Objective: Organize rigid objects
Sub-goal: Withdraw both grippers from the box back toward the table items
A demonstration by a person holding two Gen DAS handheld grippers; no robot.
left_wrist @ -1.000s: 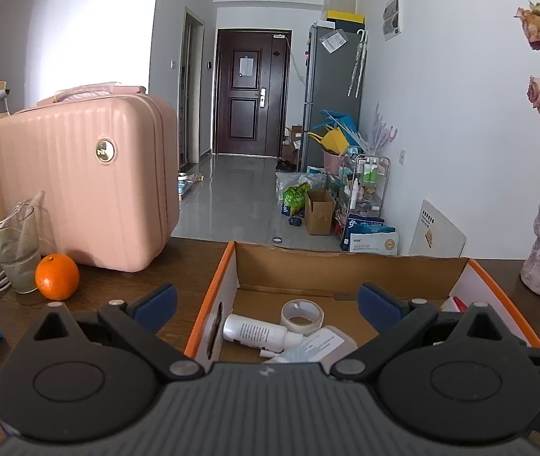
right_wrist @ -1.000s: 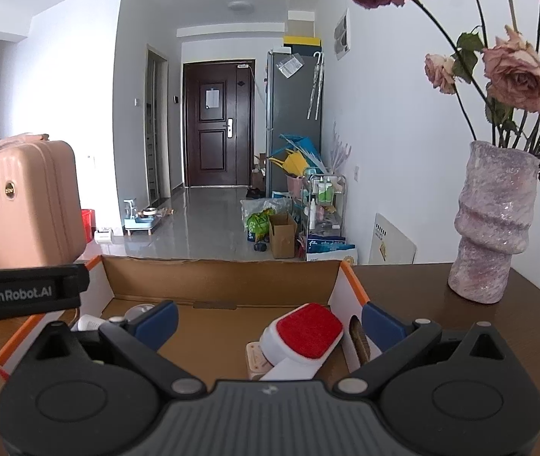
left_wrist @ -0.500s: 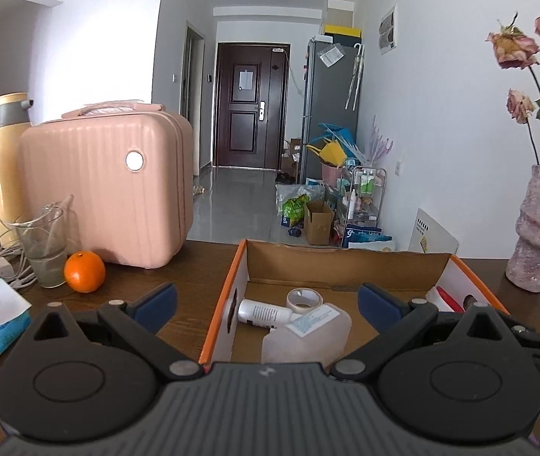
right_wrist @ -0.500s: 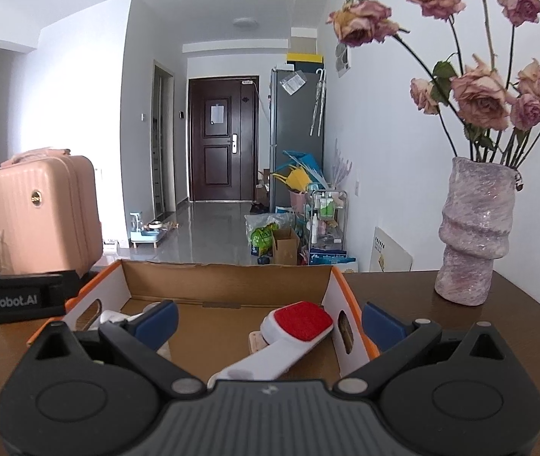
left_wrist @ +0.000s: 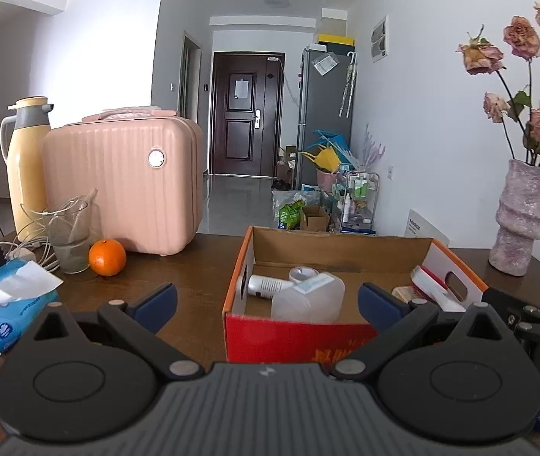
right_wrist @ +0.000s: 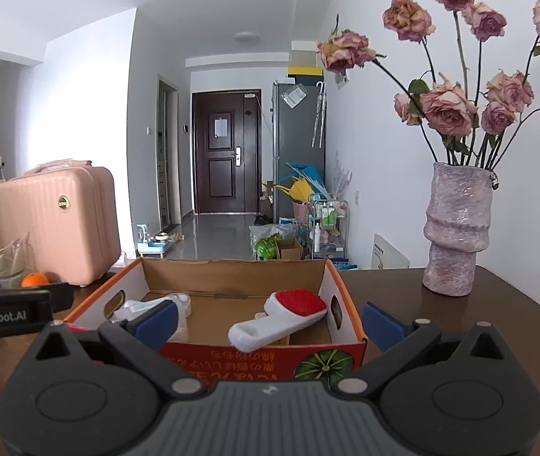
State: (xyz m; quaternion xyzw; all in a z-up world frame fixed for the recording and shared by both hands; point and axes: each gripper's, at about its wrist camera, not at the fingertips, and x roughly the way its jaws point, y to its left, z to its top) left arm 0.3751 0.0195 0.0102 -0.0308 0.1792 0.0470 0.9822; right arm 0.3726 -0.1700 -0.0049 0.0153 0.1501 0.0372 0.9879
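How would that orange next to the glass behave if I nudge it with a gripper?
The orange is round and sits free on the table, so it would likely roll. Its skin looks firm, probably grippable. The glass beside it could get bumped.

You look down a white-walled corridor [left_wrist: 103, 57] with a glossy grey tiled floor [left_wrist: 232, 201] to a dark brown panelled door [left_wrist: 245, 114] at its end. A round ceiling lamp [left_wrist: 277, 0] sits above, unlit as far as you can tell; daylight fills the room. On the right stand a tall grey fridge [left_wrist: 323, 110] and a cluttered wire rack [left_wrist: 359, 201]. The dark wooden desk [left_wrist: 190, 262] spans the foreground.
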